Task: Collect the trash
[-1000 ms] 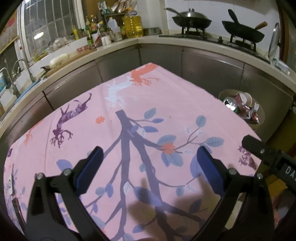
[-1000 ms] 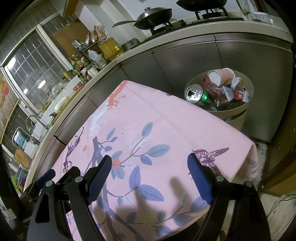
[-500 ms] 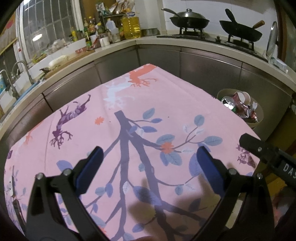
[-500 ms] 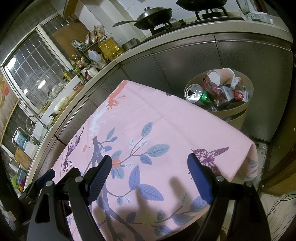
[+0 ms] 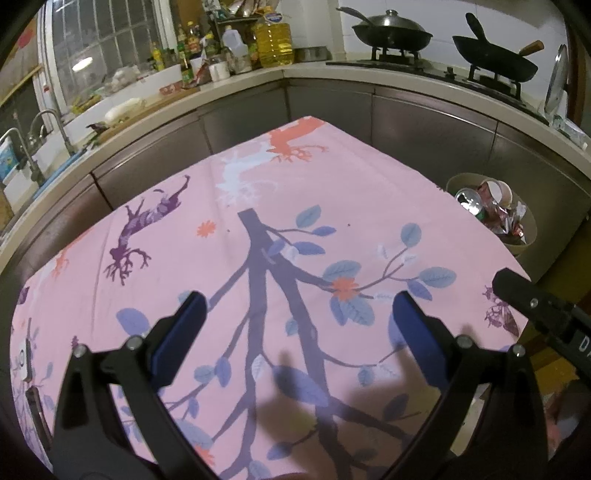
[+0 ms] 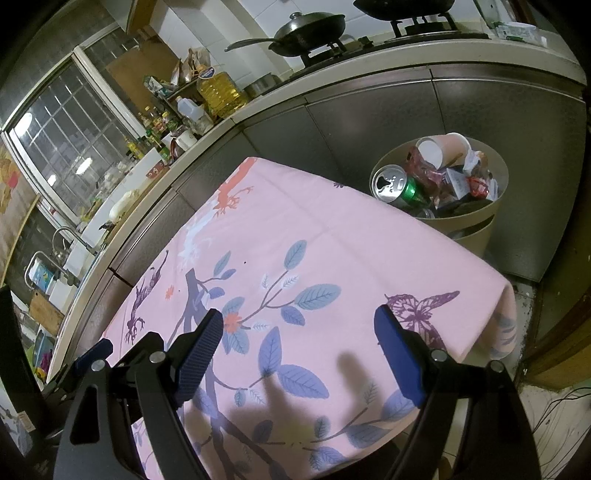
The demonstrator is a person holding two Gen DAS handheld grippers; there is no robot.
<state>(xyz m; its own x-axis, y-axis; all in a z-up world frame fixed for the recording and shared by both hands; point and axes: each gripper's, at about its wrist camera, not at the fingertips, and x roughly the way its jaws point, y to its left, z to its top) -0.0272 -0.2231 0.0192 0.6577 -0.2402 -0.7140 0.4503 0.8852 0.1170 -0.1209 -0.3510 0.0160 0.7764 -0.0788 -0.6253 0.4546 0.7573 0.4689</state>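
Observation:
A round beige trash bin (image 6: 495,162) stands on the floor past the table's far right corner, holding a green can (image 6: 397,186), a paper cup (image 6: 441,149) and wrappers. The same bin (image 5: 530,225) shows at the right of the left wrist view. My left gripper (image 5: 297,310) hovers open over the pink flowered tablecloth (image 5: 258,206), nothing between its blue pads. My right gripper (image 6: 299,328) is open too, above the cloth (image 6: 332,251) near the table's right side. One right finger (image 5: 517,291) reaches into the left wrist view.
Grey cabinets and a pale counter (image 5: 406,79) wrap around behind the table. Two woks (image 5: 391,35) sit on the stove, bottles and an oil jug (image 5: 273,42) crowd the corner, and a sink with a tap (image 5: 44,125) is at the left. Tiled floor (image 6: 524,306) lies right of the table.

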